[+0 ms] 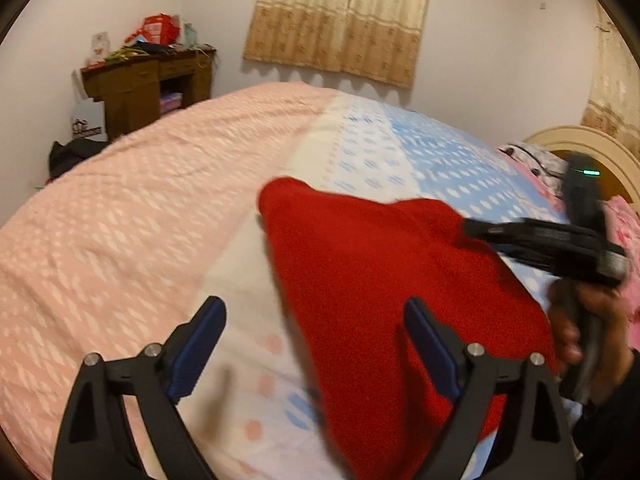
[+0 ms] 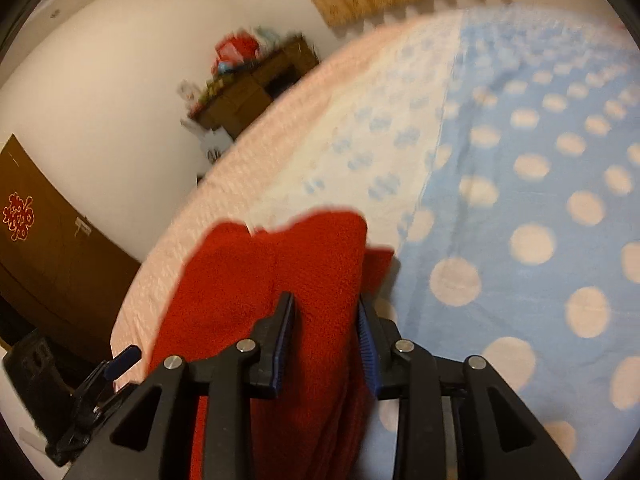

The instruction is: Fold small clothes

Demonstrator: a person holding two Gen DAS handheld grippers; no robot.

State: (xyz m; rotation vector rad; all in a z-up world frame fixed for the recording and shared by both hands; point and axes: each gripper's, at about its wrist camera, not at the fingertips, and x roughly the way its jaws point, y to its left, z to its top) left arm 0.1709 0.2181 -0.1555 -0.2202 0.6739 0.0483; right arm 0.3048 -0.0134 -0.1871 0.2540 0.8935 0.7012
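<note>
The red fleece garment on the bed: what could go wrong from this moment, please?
1. The left gripper is open and presses nothing, so only the right gripper grips the red fleece garment. The unheld side may sag and spoil the fold.
2. The right gripper clamps a thick bunch of fleece; hidden layers could slip out unevenly.
3. The garment hangs partly above the dotted pink and blue bed cover; laid down carelessly, it may crease.

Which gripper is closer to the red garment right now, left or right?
Right. The right gripper has the red garment between its fingers, pads against the cloth. The left gripper stands wide open beside it, over the bed.
</note>
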